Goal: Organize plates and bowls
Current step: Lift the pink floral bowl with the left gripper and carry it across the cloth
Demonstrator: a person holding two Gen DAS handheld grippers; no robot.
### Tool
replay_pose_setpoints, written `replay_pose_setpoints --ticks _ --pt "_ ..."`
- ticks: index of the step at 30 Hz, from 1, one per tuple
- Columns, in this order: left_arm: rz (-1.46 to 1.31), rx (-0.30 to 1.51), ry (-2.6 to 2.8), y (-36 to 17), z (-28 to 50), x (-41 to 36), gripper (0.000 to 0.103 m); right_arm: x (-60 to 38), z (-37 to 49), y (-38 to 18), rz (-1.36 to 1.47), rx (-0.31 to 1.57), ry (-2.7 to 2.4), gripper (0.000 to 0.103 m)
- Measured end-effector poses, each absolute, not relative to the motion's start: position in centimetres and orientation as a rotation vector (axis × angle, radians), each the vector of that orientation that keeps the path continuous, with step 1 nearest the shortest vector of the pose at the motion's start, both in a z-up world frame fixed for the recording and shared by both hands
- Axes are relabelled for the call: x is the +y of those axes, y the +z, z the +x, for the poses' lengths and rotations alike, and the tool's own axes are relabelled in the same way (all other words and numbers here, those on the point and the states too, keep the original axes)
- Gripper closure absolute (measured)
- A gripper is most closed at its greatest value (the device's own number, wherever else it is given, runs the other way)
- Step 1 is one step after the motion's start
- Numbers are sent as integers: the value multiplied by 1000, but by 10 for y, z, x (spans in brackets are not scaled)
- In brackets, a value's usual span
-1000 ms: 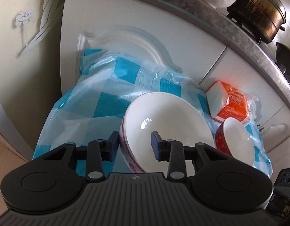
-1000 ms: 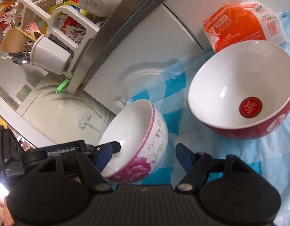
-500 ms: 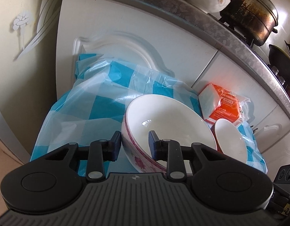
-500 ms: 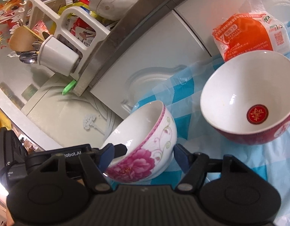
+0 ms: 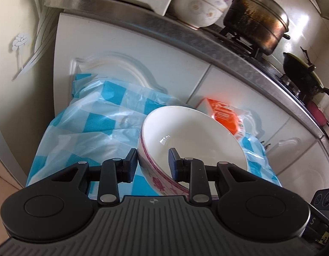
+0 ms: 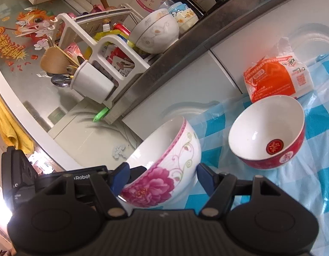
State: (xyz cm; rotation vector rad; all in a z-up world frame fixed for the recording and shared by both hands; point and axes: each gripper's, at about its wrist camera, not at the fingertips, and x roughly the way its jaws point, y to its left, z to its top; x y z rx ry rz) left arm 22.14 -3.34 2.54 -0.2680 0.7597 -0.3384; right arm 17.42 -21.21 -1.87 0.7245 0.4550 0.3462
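Now that both claws have closed, the floral bowl (image 6: 164, 166) is gripped by the left claw (image 5: 152, 163) across its rim and by the right claw (image 6: 161, 178) around its body, lifted above the checked cloth (image 5: 89, 123); the red bowl (image 6: 269, 136) remains on it, to be organized later.

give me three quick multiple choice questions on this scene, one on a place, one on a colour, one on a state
1. The orange packet lies: A on the counter; B inside the floral bowl; C on the checked cloth by the cabinet door.
2. The unheld bowl is, outside: A red; B blue; C green.
3. The left gripper is: A open; B shut on the floral bowl's rim; C shut on the packet.
Answers: C, it rests on the cloth at the door; A, its outer wall is red; B, the jaws pinch the rim, one pad inside.
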Motion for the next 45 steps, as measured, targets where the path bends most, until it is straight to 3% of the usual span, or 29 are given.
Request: replay_pose_setpoints --ticks 16,45 --pt "-285 767 -460 30 126 -91 71 -263 56 -4 759 355 230 33" --pt "-216 837 -544 -46 26 -208 72 -358 -72 -69 873 394 6 33"
